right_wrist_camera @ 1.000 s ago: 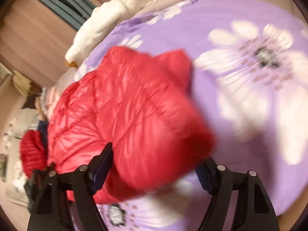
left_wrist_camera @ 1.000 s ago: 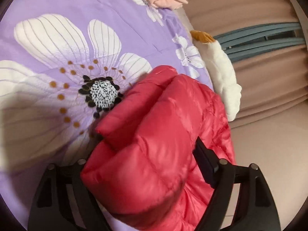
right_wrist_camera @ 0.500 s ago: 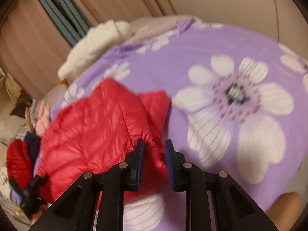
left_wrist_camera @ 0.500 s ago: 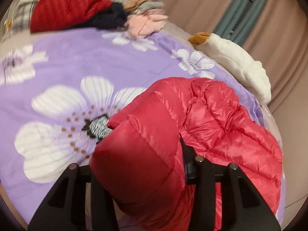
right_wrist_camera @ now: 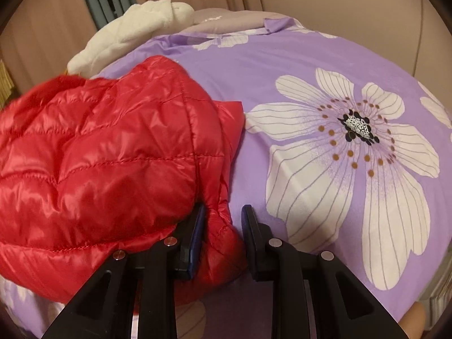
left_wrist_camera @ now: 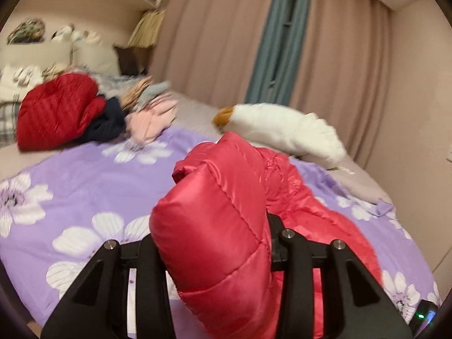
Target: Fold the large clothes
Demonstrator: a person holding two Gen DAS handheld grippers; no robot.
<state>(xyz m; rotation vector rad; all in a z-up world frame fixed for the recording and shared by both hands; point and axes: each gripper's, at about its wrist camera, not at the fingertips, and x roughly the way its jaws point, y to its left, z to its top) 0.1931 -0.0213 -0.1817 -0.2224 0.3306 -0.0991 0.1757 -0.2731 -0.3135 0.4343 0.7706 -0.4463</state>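
The left gripper [left_wrist_camera: 214,243] has its black jaws closing on a thick puffy fold of the shiny red quilted down jacket [left_wrist_camera: 226,226]; the fabric fills the whole gap and bulges above the fingers, so it is clamped. In the left wrist view the rest of that jacket trails off toward 4 o'clock over the purple bedspread with white flower print [left_wrist_camera: 84,186]. At 1 o'clock a white fleecy garment with an orange-brown patch [left_wrist_camera: 282,130] lies near the bed's far edge. At 10 o'clock sits a heap: a darker red quilted jacket [left_wrist_camera: 56,113], a navy piece and pale pink clothes [left_wrist_camera: 152,121].

In the right wrist view the right gripper [right_wrist_camera: 223,226] is narrowed, with a small bunched edge of the jacket [right_wrist_camera: 113,155] in the gap. It presses against the left pad, while the right pad looks just clear of it, so a firm grip cannot be told. The jacket's bulk spreads from 7 to 10 o'clock, and a large white flower lies at 3 o'clock.
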